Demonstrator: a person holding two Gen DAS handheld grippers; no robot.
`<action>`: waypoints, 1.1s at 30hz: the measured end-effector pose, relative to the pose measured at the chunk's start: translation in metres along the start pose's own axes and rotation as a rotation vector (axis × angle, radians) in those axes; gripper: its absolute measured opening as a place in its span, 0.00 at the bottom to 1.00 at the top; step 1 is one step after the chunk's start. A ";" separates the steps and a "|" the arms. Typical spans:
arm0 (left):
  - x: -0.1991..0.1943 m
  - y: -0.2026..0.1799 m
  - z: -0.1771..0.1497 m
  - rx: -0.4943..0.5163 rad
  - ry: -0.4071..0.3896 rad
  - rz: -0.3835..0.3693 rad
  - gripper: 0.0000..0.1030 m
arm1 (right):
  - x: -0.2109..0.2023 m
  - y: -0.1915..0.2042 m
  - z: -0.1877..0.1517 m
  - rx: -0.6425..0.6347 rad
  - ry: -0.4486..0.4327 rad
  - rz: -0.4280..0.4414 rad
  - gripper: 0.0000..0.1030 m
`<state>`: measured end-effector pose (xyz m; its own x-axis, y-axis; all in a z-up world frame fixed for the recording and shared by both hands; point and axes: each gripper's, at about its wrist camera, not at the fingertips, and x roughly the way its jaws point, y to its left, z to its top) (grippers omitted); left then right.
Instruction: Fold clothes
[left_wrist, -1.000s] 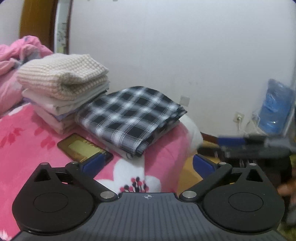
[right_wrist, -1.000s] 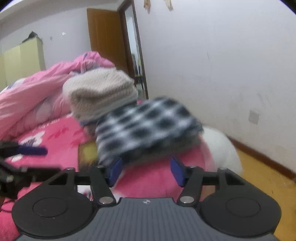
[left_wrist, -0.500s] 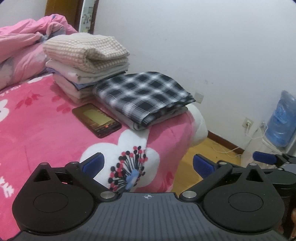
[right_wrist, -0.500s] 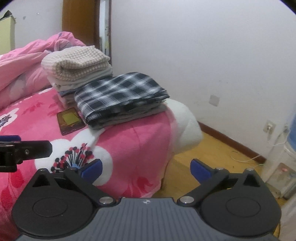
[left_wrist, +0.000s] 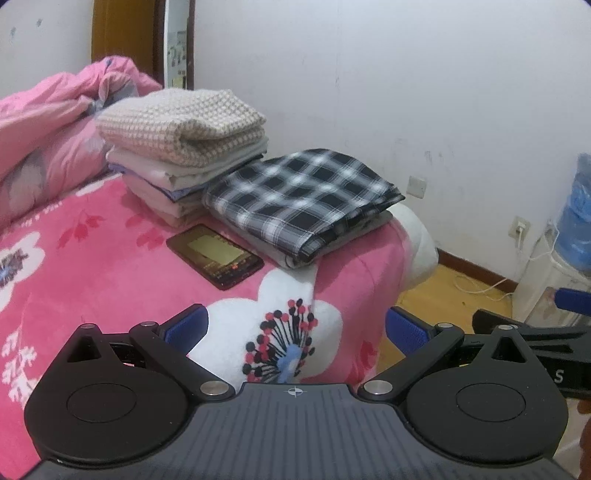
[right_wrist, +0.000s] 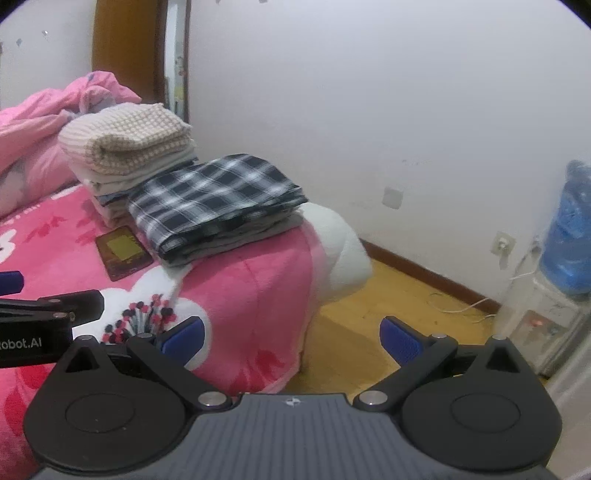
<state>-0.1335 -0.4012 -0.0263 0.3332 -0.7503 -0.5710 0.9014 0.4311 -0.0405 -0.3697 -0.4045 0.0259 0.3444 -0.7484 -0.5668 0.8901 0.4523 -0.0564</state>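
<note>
From the left wrist, the left gripper (left_wrist: 295, 325) stands with its jaws wide apart and nothing between them, held above the pink flowered blanket (left_wrist: 92, 258) near the bed's foot edge. The folded plaid shirt (left_wrist: 299, 199) lies at the bed's far corner, its fold line facing the camera, on top of a paler folded garment. Just beside it, further along the far edge, is a stack of folded clothes (left_wrist: 184, 158) topped by a knitted sweater. A phone (left_wrist: 216, 254) lies flat on the blanket just in front of the plaid shirt.

From the right wrist, the right gripper (right_wrist: 291, 336) is spread as wide as it goes, having just opened, and it holds nothing; it looks past the blanket's corner to the wooden floor (right_wrist: 388, 299).

The plaid piece looks finished and set down, so the step in hand is probably backing off to fetch the next garment. Done well, that means drawing both grippers clear without brushing the plaid shirt's overhanging corner or nudging the phone.
</note>
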 end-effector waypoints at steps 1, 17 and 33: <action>0.001 0.000 0.001 -0.012 0.009 -0.002 1.00 | -0.002 0.000 0.000 -0.001 -0.003 -0.009 1.00; -0.008 -0.004 0.005 -0.044 0.039 -0.017 1.00 | -0.011 -0.004 0.006 -0.031 0.010 -0.080 1.00; -0.010 -0.001 0.003 -0.059 0.048 -0.014 1.00 | -0.015 0.002 0.006 -0.075 -0.004 -0.086 1.00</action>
<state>-0.1369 -0.3953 -0.0180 0.3055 -0.7324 -0.6085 0.8875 0.4505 -0.0967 -0.3715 -0.3954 0.0395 0.2696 -0.7879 -0.5536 0.8915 0.4216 -0.1659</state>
